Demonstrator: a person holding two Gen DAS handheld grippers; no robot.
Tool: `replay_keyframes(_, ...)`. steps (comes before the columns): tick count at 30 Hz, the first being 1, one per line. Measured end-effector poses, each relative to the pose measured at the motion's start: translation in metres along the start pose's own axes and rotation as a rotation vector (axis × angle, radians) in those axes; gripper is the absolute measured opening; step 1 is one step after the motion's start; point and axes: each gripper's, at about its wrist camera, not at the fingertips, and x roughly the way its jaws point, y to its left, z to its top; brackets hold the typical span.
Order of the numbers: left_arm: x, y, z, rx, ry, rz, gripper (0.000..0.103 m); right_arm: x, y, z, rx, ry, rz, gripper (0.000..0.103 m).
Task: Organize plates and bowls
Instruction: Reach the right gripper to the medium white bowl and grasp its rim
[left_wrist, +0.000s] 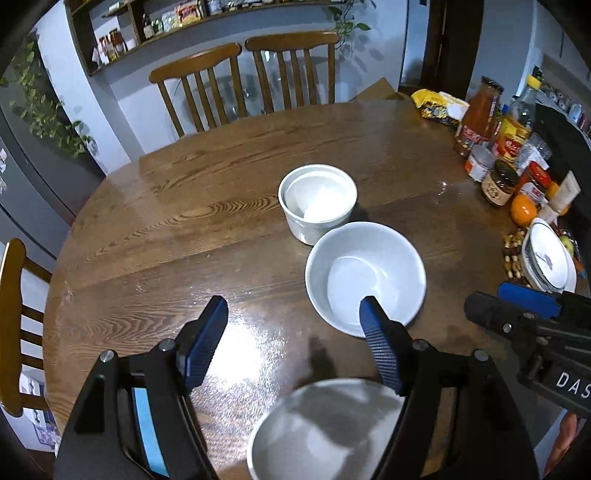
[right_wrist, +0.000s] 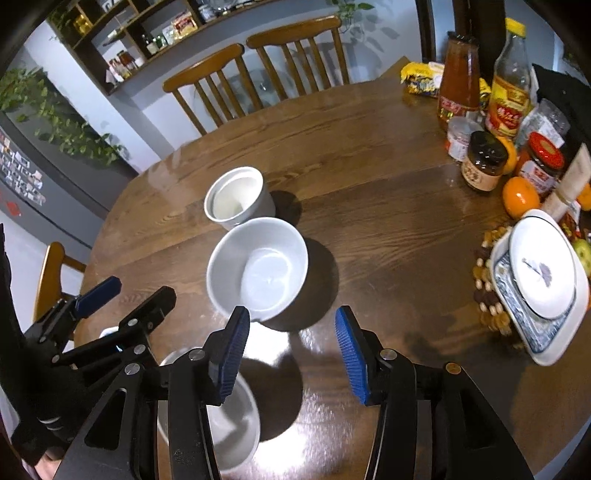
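Grippers (left_wrist: 293, 314) (right_wrist: 291, 328) hover apart, angled down over table (left_wrist: 147, 229).

legible text: white letters "das" on the black body of the right tool (left_wrist: 532, 314), at the right edge of the left wrist view; the word is cut off by the frame. the red label on the sauce bottle (right_wrist: 459, 74) and the yellow-red label on the clear bottle (right_wrist: 511, 79) carry characters, too small and blurred to read. the dark-lidded jar (right_wrist: 484, 161) has dark marks on a cream label, unreadable. the red-lidded jar (right_wrist: 543, 162) likewise.
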Motion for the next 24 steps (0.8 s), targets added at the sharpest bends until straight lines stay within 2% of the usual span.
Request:
replay_keyframes(6,0.02,0.001,0.004,-0.023,0.032,-0.006,0.073,0.024,-0.003,0.012,0.01,0.034,0.005,0.049)
replay_keyframes(19,0.057,0.0,0.012,-0.069,0.109,-0.077,0.071,0.062,-0.01,0.026,0.014,0.091,-0.007,0.049)
replay_keyframes(21,0.06,0.0,0.011,-0.068,0.117,-0.081,0.064,0.067,-0.009,0.026,0.014,0.1,0.002,0.049)
replay_keyframes(23,0.065,-0.001,0.011,-0.068,0.14,-0.098,0.05,0.071,-0.008,0.026,0.011,0.106,0.008,0.049)
replay_keyframes(24,0.067,-0.001,0.01,-0.066,0.149,-0.103,0.047,0.073,-0.008,0.026,0.01,0.107,0.008,0.049)
